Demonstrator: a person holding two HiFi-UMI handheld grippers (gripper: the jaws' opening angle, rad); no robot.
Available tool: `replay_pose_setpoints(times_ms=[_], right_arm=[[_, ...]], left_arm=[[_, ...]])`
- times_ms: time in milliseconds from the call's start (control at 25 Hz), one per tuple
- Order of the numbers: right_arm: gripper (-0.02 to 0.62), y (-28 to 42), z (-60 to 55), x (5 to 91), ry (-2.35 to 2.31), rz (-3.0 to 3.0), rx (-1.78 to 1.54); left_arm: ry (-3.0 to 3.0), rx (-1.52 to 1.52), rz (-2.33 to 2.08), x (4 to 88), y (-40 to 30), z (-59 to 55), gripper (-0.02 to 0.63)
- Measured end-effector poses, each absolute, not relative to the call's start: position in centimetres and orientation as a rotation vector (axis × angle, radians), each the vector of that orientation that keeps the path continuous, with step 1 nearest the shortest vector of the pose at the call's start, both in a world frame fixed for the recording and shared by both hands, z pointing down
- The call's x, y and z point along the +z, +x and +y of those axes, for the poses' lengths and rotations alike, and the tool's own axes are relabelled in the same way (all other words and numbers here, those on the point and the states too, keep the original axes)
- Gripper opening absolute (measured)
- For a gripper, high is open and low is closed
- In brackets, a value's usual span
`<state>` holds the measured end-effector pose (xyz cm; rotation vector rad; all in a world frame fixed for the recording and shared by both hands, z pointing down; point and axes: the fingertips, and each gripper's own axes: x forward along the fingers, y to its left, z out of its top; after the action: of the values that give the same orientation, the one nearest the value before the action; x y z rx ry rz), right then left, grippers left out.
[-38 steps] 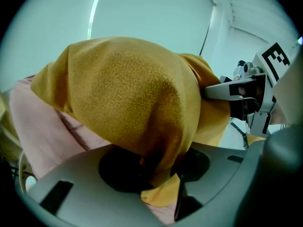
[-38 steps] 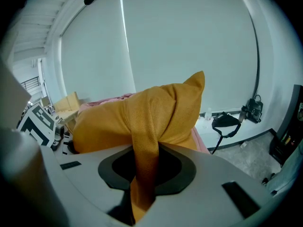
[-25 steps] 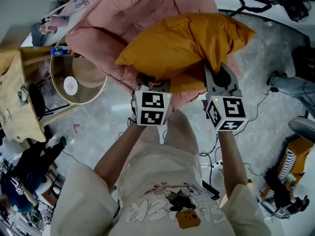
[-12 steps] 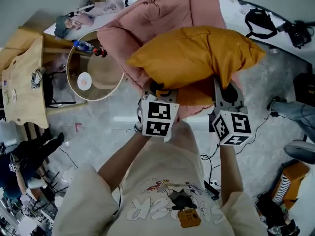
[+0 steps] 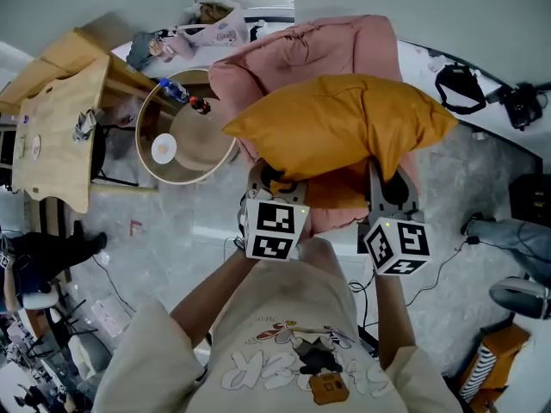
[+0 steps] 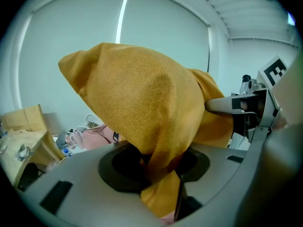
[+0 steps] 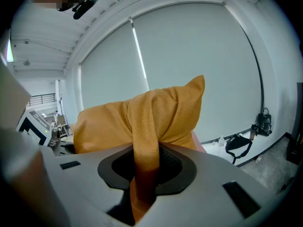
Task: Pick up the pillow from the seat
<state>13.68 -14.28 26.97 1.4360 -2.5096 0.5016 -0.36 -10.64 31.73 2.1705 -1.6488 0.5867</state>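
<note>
While both jaw pairs pinch fabric, the pillow [image 5: 344,123] hangs in the air above the pink armchair [image 5: 293,54]. It looks clear of the seat cushion, though the head view cannot confirm a gap.

- Left hand-held gripper [image 5: 269,177]: clenched on a thick bunched fold at the pillow edge nearest the armchair's front left. In its own view, cloth fills the space between the jaws.
- Right hand-held gripper [image 5: 389,177]: clamped on a narrower pleat at the edge nearest the armchair's front right, with the jaws almost together round it.
- Pillow body: spans the armchair's front, with its far corners over the back cushion.

Judgement: the pick-up is essentially done, since both sides are grasped and the pillow is off the seat. What is left is only to hold and carry it clear of the armchair, as the task names no destination.

Risk: both grips are on cloth pleats rather than stuffing, so a slip is possible.
</note>
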Motion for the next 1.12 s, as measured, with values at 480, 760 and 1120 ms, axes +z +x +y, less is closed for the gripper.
replay_pose_setpoints(times_ms=[480, 760, 1120], right_arm=[[0.101, 14.2, -10.5, 23.5, 1.436, -2.600, 0.461], [0.101, 16.2, -9.3, 22.7, 1.474, -2.609, 0.462], [0.101, 17.9, -7.4, 21.1, 1.563, -2.596, 0.407]], left_arm=[[2.183, 0.573, -1.737, 28.2, 0.0, -6.8, 0.178], [2.219, 0.599, -1.722, 27.3, 1.7, -6.1, 0.178], [2.294, 0.581, -1.659, 26.2, 3.4, -5.2, 0.178]])
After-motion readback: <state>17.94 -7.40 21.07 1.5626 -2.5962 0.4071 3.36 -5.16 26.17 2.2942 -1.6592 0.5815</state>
